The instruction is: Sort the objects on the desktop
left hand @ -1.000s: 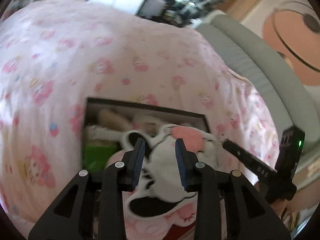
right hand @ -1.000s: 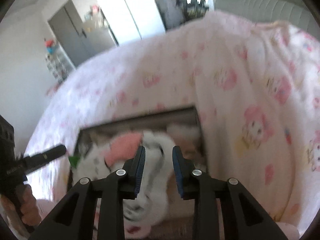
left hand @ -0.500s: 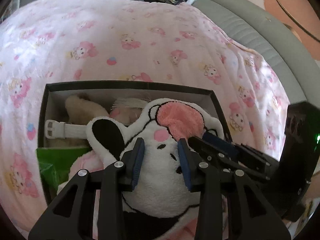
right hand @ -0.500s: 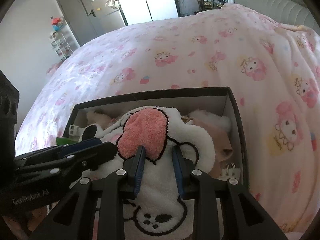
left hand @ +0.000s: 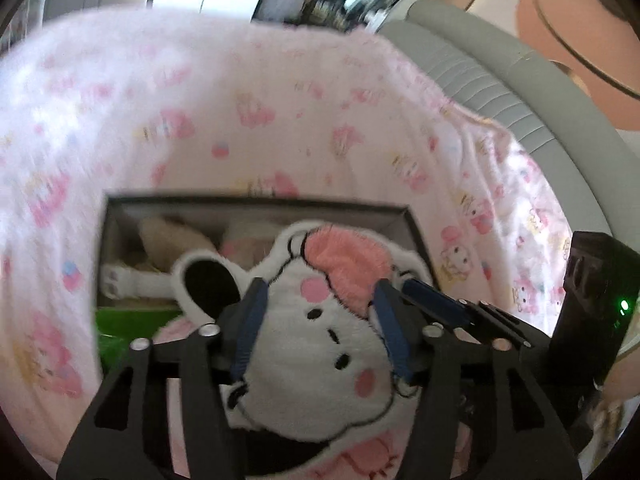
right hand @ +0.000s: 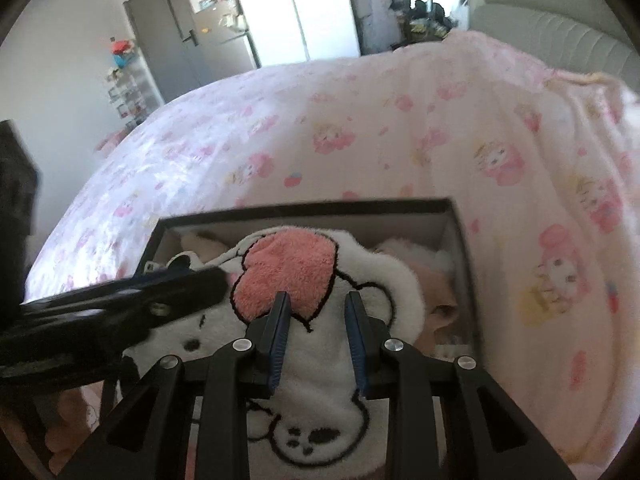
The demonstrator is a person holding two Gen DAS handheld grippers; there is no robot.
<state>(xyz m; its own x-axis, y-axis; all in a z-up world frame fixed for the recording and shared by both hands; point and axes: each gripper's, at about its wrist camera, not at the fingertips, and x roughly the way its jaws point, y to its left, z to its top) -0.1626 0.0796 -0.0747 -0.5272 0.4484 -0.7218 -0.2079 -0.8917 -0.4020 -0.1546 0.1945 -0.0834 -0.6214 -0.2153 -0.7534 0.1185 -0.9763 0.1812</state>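
A white fluffy towel [left hand: 320,336] with a cartoon face, a pink patch and a black ear lies on top of a black box [left hand: 256,205] on the bed. It also shows in the right wrist view [right hand: 320,280], where the box [right hand: 456,216] lies under it. My left gripper [left hand: 320,308] is open, its jaws wide apart over the face. My right gripper [right hand: 316,312] holds a fold of the towel between its blue pads. Each gripper shows in the other's view.
The box holds a beige plush [left hand: 168,236], a white strap [left hand: 132,278], something green [left hand: 128,320] and pink cloth [right hand: 432,280]. A pink cartoon-print bedspread [left hand: 280,120] surrounds it. A grey padded headboard [left hand: 500,80] runs along the right; doors [right hand: 188,40] stand far behind.
My left gripper's jaws have spread wide apart over the towel. Both views have pulled back a little and are blurred by motion. The towel stays on the box.
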